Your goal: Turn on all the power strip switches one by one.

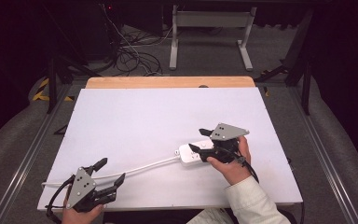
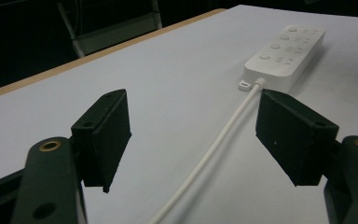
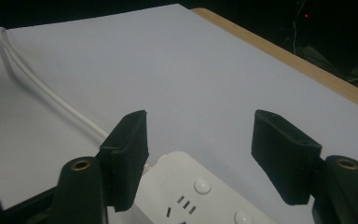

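A white power strip (image 1: 189,154) lies flat on the white table top (image 1: 168,112), right of centre. Its white cable (image 1: 137,166) runs left to the table's front left edge. My right gripper (image 1: 196,139) hovers open over the strip's cable end, with the strip (image 3: 191,191) below and between the jaws and nothing held. My left gripper (image 1: 113,170) is open at the front left, straddling the cable (image 2: 219,144) without gripping it. From there the strip (image 2: 286,51) lies ahead, sockets and buttons facing up. The cable (image 3: 42,88) curves away in the right gripper view.
A wooden strip (image 1: 168,82) borders the table's far edge. Beyond it on the floor stand a white metal frame (image 1: 209,32) and a tangle of cables (image 1: 130,51). Metal rails (image 1: 32,144) run along both sides of the table.
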The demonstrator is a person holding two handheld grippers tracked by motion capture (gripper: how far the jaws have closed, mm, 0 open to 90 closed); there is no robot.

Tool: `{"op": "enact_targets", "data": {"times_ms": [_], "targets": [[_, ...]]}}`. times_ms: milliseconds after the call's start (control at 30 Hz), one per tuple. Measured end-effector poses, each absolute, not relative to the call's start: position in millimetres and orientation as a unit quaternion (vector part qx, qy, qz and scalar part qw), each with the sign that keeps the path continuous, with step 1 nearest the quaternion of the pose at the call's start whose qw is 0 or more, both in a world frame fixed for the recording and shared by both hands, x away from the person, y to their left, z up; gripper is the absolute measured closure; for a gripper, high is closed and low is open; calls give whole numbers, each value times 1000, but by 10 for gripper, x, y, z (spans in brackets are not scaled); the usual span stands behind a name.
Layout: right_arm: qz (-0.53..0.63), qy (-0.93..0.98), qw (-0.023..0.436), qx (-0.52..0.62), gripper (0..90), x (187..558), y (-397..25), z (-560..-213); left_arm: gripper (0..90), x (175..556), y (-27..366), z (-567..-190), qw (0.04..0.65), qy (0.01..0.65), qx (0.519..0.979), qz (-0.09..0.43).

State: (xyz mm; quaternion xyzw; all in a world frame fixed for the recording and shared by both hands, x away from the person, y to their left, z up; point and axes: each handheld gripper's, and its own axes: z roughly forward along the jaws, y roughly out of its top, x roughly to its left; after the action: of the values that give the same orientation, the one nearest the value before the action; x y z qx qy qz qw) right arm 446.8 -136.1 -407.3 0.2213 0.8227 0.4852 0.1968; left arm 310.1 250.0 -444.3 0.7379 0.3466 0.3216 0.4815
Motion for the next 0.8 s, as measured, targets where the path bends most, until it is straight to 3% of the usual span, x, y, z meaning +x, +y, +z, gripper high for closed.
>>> {"op": "enact_targets", "data": {"times_ms": [400,800], "targets": [[505,813,172,235,233,4344,-1750,-4066,267,3099,2506,-4439,481,347,738,323],[517,803,154,252,185,4223,-2088,-4247,268,3107,2511,-4438,478,353,738,320]]}}
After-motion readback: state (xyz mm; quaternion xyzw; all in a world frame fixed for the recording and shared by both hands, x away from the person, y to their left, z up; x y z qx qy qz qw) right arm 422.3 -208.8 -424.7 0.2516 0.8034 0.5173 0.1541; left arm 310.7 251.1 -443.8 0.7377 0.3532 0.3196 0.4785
